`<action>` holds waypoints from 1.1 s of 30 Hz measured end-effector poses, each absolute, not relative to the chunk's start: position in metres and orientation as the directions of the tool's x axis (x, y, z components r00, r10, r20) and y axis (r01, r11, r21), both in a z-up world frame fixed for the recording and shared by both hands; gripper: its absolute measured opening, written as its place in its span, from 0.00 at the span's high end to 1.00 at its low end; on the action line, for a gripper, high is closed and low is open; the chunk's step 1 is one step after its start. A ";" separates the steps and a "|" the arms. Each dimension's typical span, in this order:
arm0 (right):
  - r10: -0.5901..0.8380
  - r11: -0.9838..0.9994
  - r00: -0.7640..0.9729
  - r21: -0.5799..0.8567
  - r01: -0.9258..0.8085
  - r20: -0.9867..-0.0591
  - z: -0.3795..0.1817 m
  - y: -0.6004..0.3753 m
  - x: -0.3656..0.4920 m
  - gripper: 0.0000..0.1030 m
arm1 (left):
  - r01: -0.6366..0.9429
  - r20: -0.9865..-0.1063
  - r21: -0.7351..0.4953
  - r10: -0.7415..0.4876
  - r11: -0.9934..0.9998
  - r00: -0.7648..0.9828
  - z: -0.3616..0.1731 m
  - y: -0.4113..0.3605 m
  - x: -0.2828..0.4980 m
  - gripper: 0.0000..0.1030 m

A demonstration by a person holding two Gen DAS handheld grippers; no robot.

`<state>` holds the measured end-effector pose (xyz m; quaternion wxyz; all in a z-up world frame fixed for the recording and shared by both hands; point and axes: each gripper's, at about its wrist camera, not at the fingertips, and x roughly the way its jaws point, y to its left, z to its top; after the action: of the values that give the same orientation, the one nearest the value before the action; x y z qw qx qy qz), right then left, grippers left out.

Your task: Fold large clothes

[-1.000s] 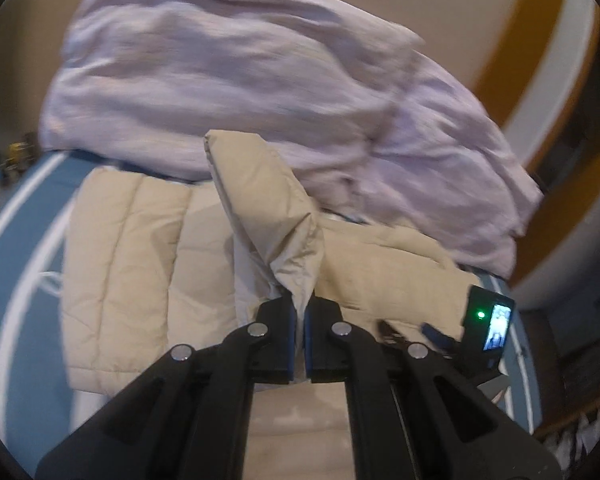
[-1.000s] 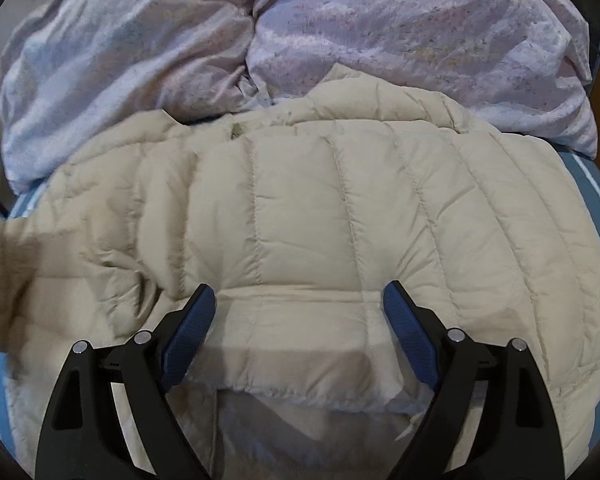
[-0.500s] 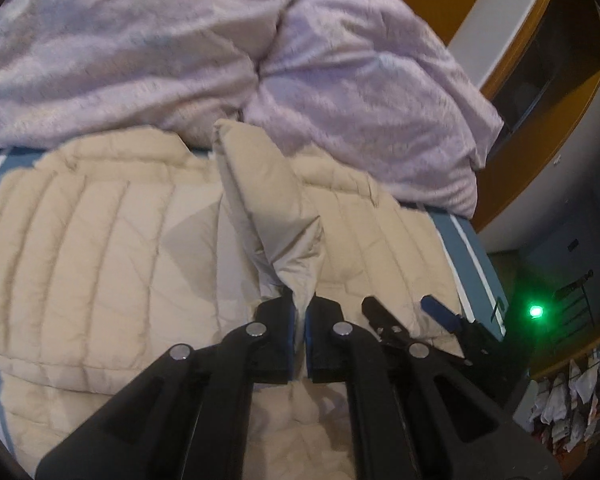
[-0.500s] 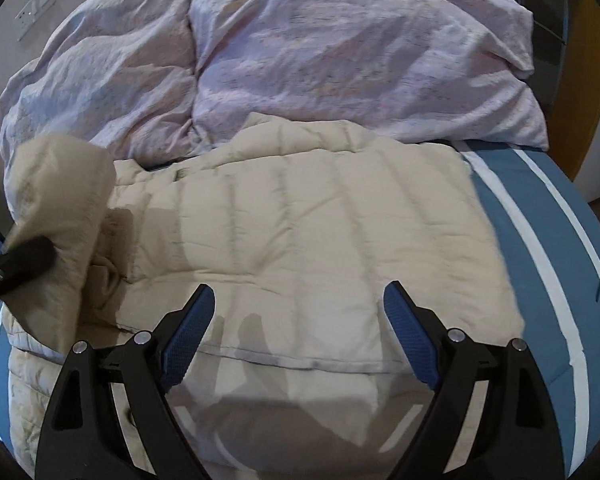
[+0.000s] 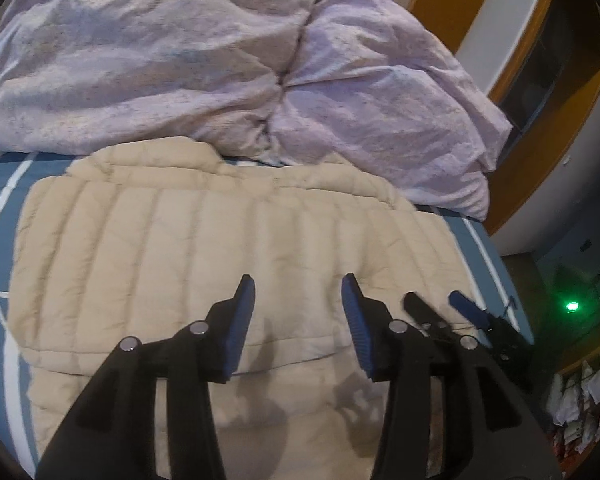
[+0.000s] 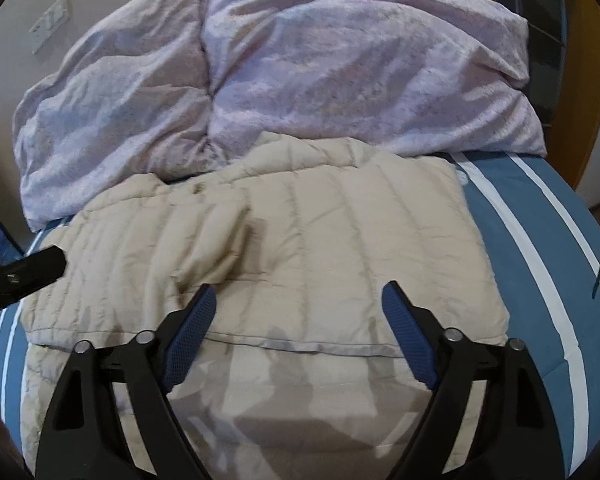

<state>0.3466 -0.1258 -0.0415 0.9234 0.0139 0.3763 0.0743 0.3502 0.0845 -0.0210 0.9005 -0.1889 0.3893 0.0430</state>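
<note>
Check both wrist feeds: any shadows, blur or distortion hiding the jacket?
Left wrist: fisheye bends the bed edges; left gripper shadows fall on the beige jacket, quilting still readable. Right wrist: soft focus, right gripper shadows darken the near hem; lilac duvet evenly lit.

Duvet (image 5: 228, 64): lilac, crumpled, heaped in two mounds at the far end of the bed.
Bed cover (image 6: 540, 240): blue with white stripes.
Wall socket (image 6: 49, 24): pale plate, upper left, behind the duvet.
Green light (image 5: 571, 306): glowing in the dim room on the right.
</note>
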 end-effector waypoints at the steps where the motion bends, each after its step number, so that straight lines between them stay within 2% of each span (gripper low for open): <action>1: 0.161 0.986 0.705 0.086 -0.141 -0.691 -0.040 -0.122 0.346 0.32 | -0.236 -0.723 -0.292 -0.052 0.927 0.689 -0.022 0.087 0.349 0.56; 2: 0.180 0.983 0.702 0.093 -0.160 -0.689 -0.038 -0.118 0.346 0.40 | -0.252 -0.731 -0.268 -0.026 0.930 0.682 -0.025 0.092 0.347 0.56; 5: 0.245 0.967 0.688 0.122 -0.223 -0.683 -0.038 -0.102 0.346 0.55 | -0.283 -0.744 -0.214 0.031 0.935 0.667 -0.032 0.102 0.344 0.56; 8: 0.270 0.958 0.669 0.122 -0.261 -0.692 -0.045 -0.088 0.348 0.65 | -0.316 -0.758 -0.176 0.076 0.932 0.648 -0.043 0.114 0.341 0.56; 13: 0.257 0.958 0.625 0.109 -0.265 -0.737 -0.069 -0.077 0.359 0.72 | -0.371 -0.786 -0.130 0.132 0.920 0.604 -0.067 0.136 0.341 0.56; 19: 0.211 0.968 0.602 0.078 -0.240 -0.770 -0.087 -0.081 0.368 0.73 | -0.382 -0.797 -0.122 0.139 0.916 0.587 -0.089 0.147 0.344 0.55; 22: 0.191 0.971 0.594 0.060 -0.232 -0.782 -0.093 -0.081 0.372 0.73 | -0.378 -0.792 -0.104 0.153 0.920 0.591 -0.097 0.147 0.345 0.50; 33: 0.185 0.972 0.594 0.057 -0.227 -0.783 -0.101 -0.084 0.379 0.71 | -0.366 -0.777 -0.061 0.186 0.929 0.601 -0.110 0.143 0.348 0.42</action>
<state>0.3786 -0.0837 -0.1012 0.8923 -0.0241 0.4358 0.1152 0.3477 0.1430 -0.1096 0.8882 -0.1077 0.4187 0.1553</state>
